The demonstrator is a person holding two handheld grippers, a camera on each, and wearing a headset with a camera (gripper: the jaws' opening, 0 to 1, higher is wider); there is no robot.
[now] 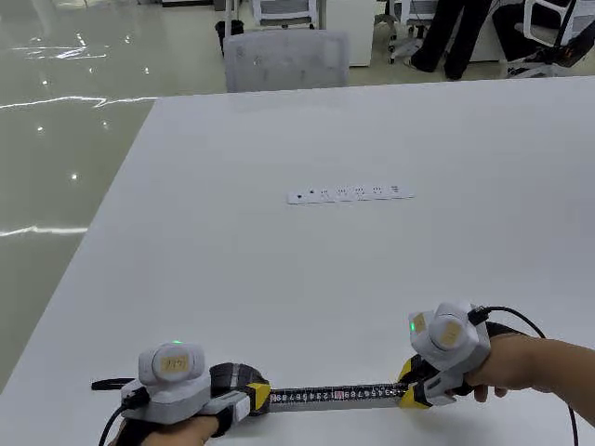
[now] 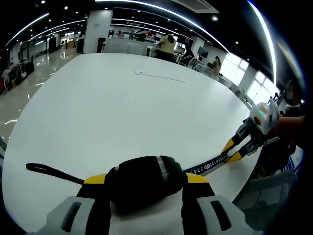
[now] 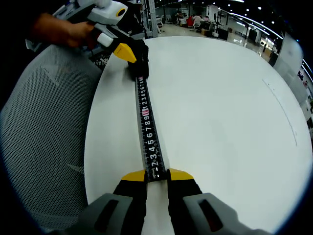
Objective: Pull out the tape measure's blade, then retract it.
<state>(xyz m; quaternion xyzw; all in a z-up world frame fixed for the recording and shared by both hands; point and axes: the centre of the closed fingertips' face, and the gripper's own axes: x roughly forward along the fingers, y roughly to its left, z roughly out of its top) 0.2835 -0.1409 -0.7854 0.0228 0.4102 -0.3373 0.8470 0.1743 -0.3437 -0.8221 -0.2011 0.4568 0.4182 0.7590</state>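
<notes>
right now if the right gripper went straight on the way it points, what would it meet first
The right gripper would run along the blade it pinches and probably first meet the tape measure case, held by the left gripper.

bright, even light from ceiling strips (image 2: pixel 146 5) leaves only soft, faint shadows on the white table (image 1: pixel 372 139), glare streaks the glossy floor (image 1: pixel 84 56), the blade (image 3: pixel 145 122) numerals read sharp, and both gripper views warp toward their edges.
</notes>
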